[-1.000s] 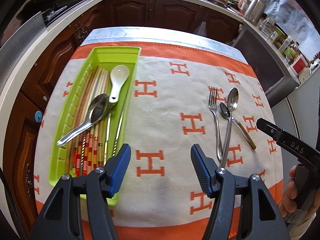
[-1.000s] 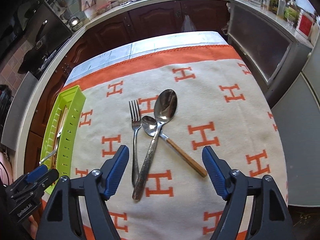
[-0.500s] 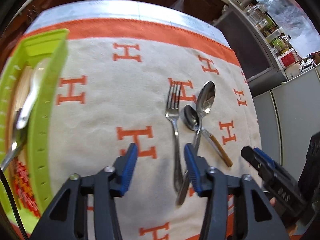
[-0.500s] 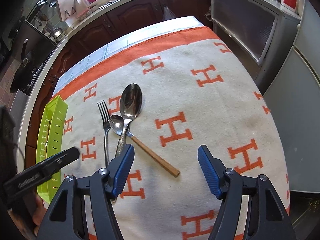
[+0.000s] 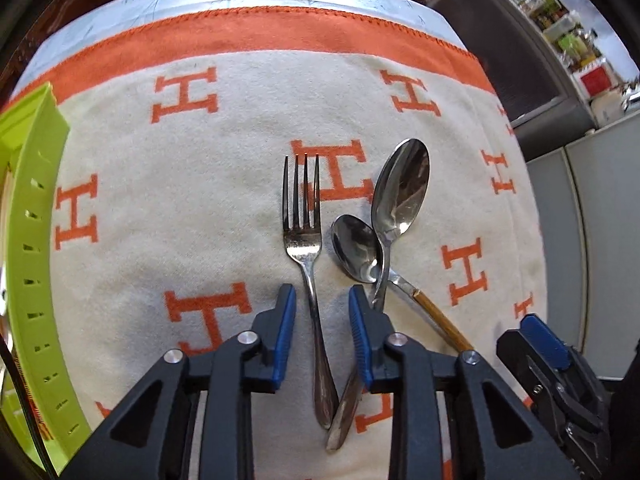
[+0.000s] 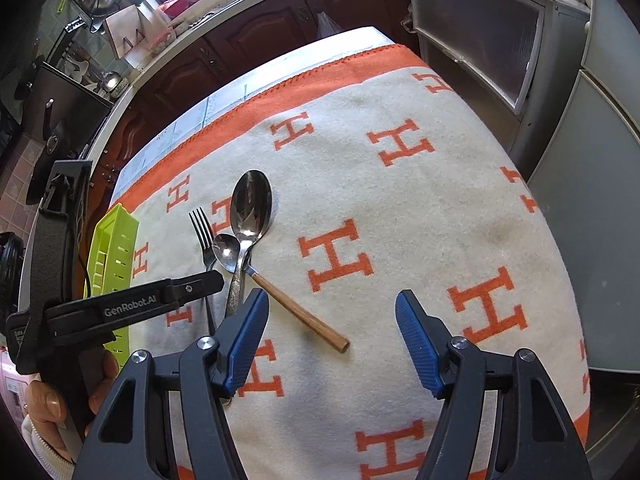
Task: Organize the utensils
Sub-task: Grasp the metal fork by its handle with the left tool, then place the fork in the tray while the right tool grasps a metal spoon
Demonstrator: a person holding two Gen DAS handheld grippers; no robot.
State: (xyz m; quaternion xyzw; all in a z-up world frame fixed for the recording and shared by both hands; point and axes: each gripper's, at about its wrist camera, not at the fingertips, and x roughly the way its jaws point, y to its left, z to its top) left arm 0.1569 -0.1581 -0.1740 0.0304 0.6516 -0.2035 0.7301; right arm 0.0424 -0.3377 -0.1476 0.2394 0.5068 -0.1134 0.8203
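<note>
Steel fork (image 5: 306, 248), tines toward the top of the frame, lying on a cream cloth (image 5: 224, 208) with orange H marks that covers the surface. Left tongs (image 5: 322, 300) straddle the fork's handle near the lower centre of the left wrist view, jaws closing, blue pads just beside the handle on either side but not yet pressing it. Large steel spoon (image 5: 400, 188) to the right of the fork, its handle crossing over a small spoon with a wooden handle (image 5: 356, 248). Lime green slotted tray (image 5: 32, 240) at the left edge of the frame, well apart from the three pieces. Right tongs (image 6: 332, 300), lower centre of the right wrist view, spread wide above the cloth, the wooden handle's end lying between them, untouched
</note>
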